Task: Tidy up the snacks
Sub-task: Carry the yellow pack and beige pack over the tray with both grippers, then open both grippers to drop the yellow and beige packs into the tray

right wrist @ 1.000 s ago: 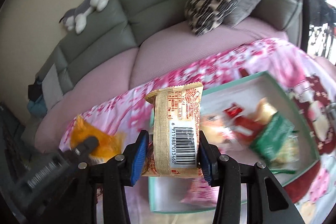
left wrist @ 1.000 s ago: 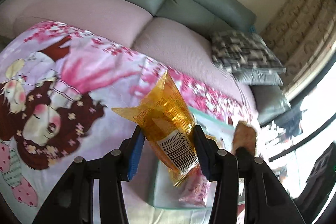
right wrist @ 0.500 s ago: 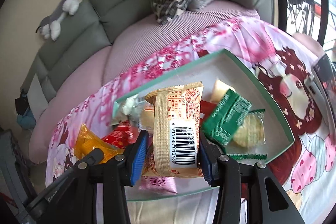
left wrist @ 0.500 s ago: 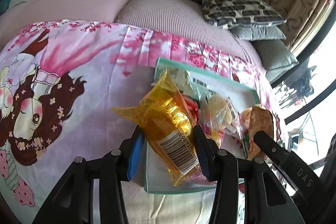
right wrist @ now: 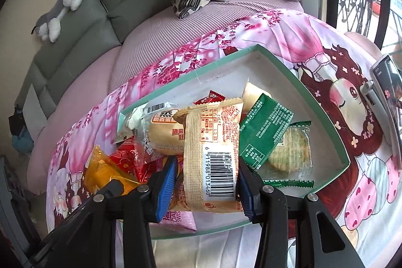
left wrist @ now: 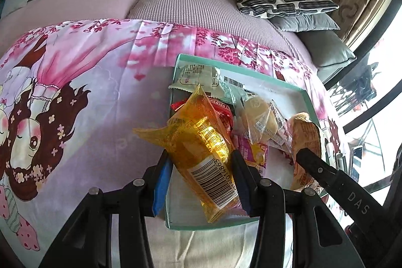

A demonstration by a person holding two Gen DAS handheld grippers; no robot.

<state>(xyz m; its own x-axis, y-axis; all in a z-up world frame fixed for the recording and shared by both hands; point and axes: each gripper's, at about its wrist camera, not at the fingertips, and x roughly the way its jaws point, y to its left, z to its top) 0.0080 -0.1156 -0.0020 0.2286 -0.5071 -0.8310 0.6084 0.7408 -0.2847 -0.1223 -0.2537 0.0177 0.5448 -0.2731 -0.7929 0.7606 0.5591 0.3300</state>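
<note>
Left hand-held gripper: pinching an orange snack packet, barcode up, lower centre of frame, over the near left corner of the green-rimmed box. Right hand-held gripper: clamped on a beige barcoded packet, mid-frame above the box, apparently clear of the snacks heaped inside. Box resting on a pink cartoon blanket.

Tray left side w/ piled packets, bare floor far-right corner.
</note>
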